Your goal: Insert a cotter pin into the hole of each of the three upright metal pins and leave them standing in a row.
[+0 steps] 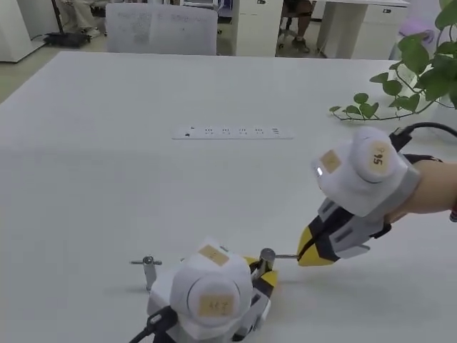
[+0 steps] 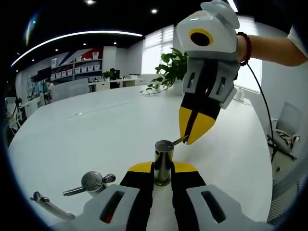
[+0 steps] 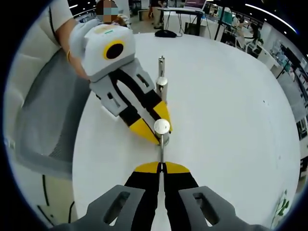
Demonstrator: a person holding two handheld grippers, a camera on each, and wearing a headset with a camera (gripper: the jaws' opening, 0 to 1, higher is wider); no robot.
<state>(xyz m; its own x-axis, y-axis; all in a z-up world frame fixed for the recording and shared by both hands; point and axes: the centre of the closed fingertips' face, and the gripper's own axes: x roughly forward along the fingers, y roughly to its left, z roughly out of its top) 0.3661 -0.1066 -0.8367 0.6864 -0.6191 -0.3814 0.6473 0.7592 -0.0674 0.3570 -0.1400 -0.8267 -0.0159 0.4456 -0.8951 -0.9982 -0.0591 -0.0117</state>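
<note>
Grips a short upright steel pin (image 2: 163,156) with a round flat head in the left gripper (image 2: 162,169), black yellow-tipped jaws pressed against both sides of the shaft, low down, foot on the white table (image 1: 107,179). Pinches a thin wire cotter pin (image 3: 161,153) in the right gripper (image 3: 161,166), jaws brought fully together on the wire's near end. Holds that wire level and aimed at the gripped pin, free end meeting the shaft just under the head. Cannot tell whether already inside the hole. Left jaw tips just below the wire, near the right gripper's yellow tips but apart from them.

Further along the same line, in the right gripper view: a second steel pin (image 3: 162,83) upright just beside the left gripper's white housing, then a third steel pin (image 3: 161,61) beyond it. In the left gripper view, a fitted cotter pin (image 2: 72,191) crosswise through the second one under its head. In the head view, second pin hidden behind that housing, third standing clear to its left and likewise crossed by a wire.

Well apart, mid-table, a flat white power strip (image 1: 232,132). At the far right edge, a green trailing plant (image 1: 418,64). Past the far edge, a grey chair back (image 1: 161,28).
</note>
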